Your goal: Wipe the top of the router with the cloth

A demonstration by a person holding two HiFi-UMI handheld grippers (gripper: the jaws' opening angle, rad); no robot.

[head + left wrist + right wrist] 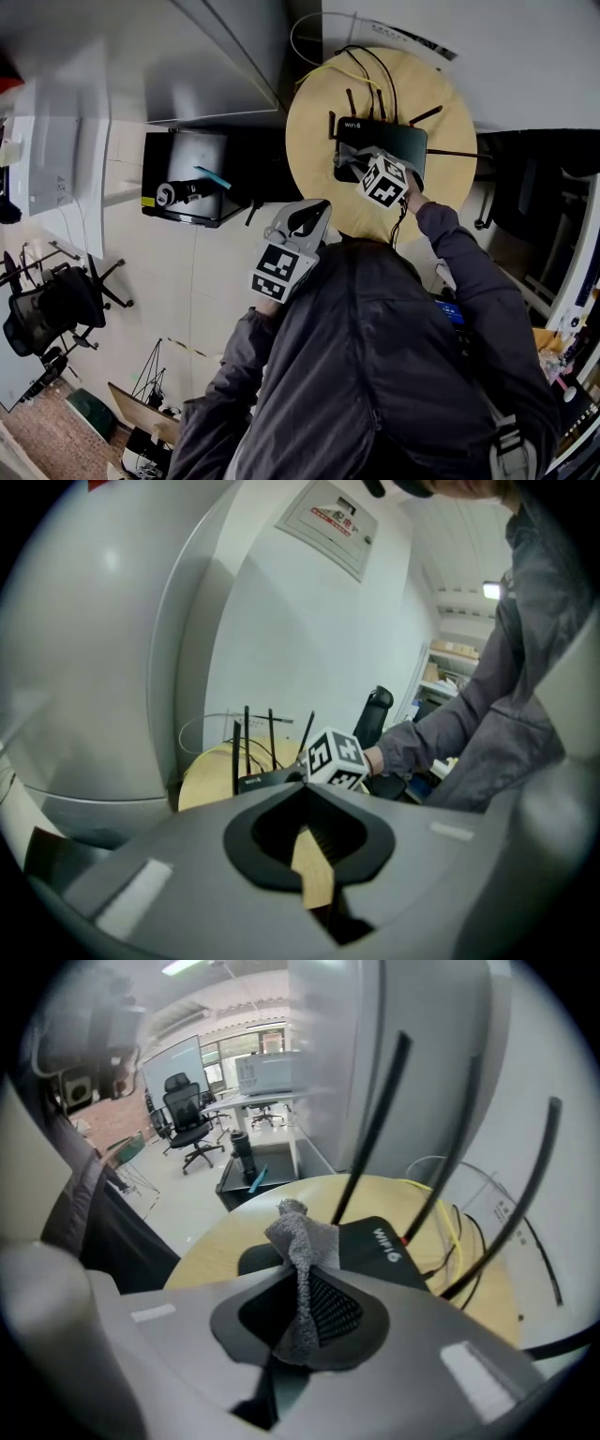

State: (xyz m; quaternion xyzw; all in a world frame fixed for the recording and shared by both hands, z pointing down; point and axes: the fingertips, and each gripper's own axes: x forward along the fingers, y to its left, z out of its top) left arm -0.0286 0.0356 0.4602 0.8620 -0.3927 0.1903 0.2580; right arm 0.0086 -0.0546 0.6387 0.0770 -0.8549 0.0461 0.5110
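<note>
A black router [384, 139] with several upright antennas lies on a round wooden table [319, 103]. My right gripper [354, 169] is shut on a grey cloth [339, 157] over the router's near left corner. In the right gripper view the cloth [302, 1239] stands pinched and bunched between the jaws of that gripper [298, 1277], just in front of the router [386, 1246]. My left gripper [307, 214] hangs off the table's near edge, jaws together and holding nothing. The left gripper view looks past the left gripper [305, 789] at the router [267, 778] and the right gripper's cube [336, 757].
Yellow and black cables [361, 64] run from the router's far side to the white wall. A low black cabinet [187, 178] with a bottle stands left of the table. Office chairs [47, 309] stand further left. The person's body fills the near side.
</note>
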